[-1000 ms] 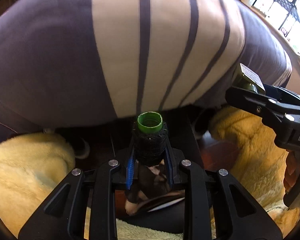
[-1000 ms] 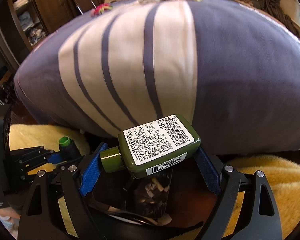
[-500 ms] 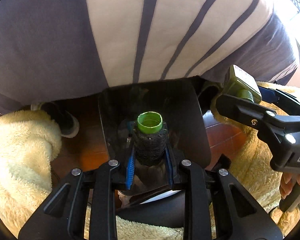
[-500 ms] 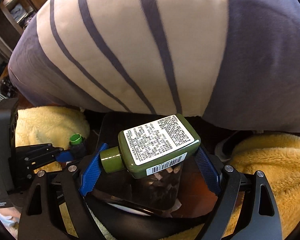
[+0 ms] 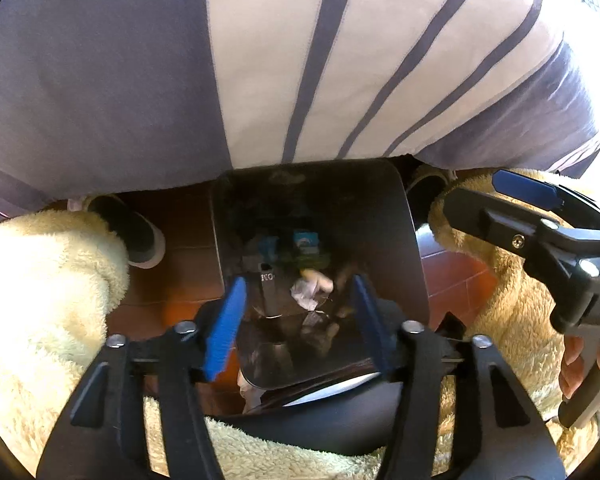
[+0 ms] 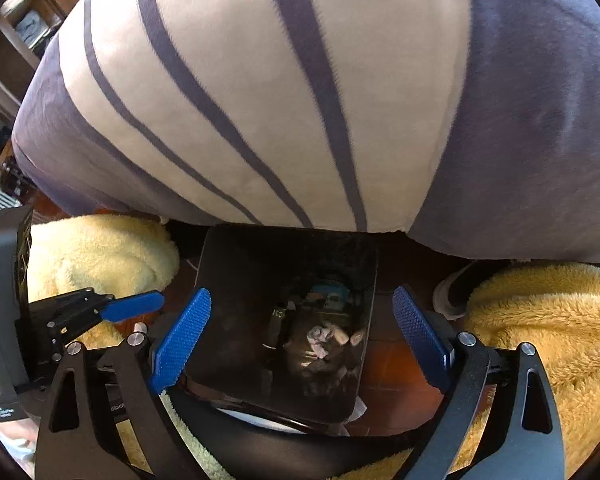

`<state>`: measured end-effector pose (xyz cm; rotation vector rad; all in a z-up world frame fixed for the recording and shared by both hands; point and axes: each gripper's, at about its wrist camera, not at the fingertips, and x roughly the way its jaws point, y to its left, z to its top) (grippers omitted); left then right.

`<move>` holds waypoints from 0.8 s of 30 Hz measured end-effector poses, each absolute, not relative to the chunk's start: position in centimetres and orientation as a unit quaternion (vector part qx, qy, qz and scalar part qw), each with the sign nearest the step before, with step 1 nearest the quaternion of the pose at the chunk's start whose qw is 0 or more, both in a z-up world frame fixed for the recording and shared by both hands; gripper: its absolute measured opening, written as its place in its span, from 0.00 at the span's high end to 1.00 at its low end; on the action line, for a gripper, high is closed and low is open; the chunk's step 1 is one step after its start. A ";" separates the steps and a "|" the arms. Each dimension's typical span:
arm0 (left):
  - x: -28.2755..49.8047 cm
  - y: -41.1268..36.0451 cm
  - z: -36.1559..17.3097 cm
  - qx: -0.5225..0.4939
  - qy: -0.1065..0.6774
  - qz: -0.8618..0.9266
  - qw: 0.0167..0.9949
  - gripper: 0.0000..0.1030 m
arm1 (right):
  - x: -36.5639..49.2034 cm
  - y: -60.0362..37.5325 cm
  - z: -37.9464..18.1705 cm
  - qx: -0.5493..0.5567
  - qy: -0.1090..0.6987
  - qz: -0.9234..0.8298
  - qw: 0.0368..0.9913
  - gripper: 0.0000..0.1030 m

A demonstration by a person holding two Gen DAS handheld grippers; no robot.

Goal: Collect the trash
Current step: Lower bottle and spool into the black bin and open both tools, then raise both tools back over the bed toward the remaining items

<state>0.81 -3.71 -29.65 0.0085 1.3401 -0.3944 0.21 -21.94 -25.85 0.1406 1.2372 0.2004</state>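
You had both grippers over the black trash bin (image 5: 404, 240). The left gripper (image 5: 298, 316) had just opened, empty, its green-capped tube gone; the right gripper (image 6: 300, 340) widened, its green bottle gone too. Both presumably dropped among the bin's litter (image 6: 320, 336).

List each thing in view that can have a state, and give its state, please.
Left gripper: open, nothing between its fingers; jaws have just been opening.
Right gripper: open wide, empty; jaws have just been opening.
Bin: open, no lid, upright on the floor, holding trash.
Trash: lying at the bottom of the bin.
Shoe: on the floor, left of the bin.
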 end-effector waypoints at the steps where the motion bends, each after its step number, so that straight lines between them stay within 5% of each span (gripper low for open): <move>1: 0.8 -3.7 -29.4 0.005 0.614 -0.180 0.768 0.38 | 0.1 -22.0 -25.7 0.066 0.577 0.092 0.809 0.10; 7: 0.6 -3.4 -27.2 0.011 0.582 -0.173 0.794 0.09 | -0.3 -22.6 -23.8 0.067 0.559 0.083 0.822 0.10; 24: 1.3 -1.1 -18.3 0.015 0.479 -0.152 0.864 0.08 | -0.6 -26.3 -14.0 0.073 0.446 0.053 0.890 0.10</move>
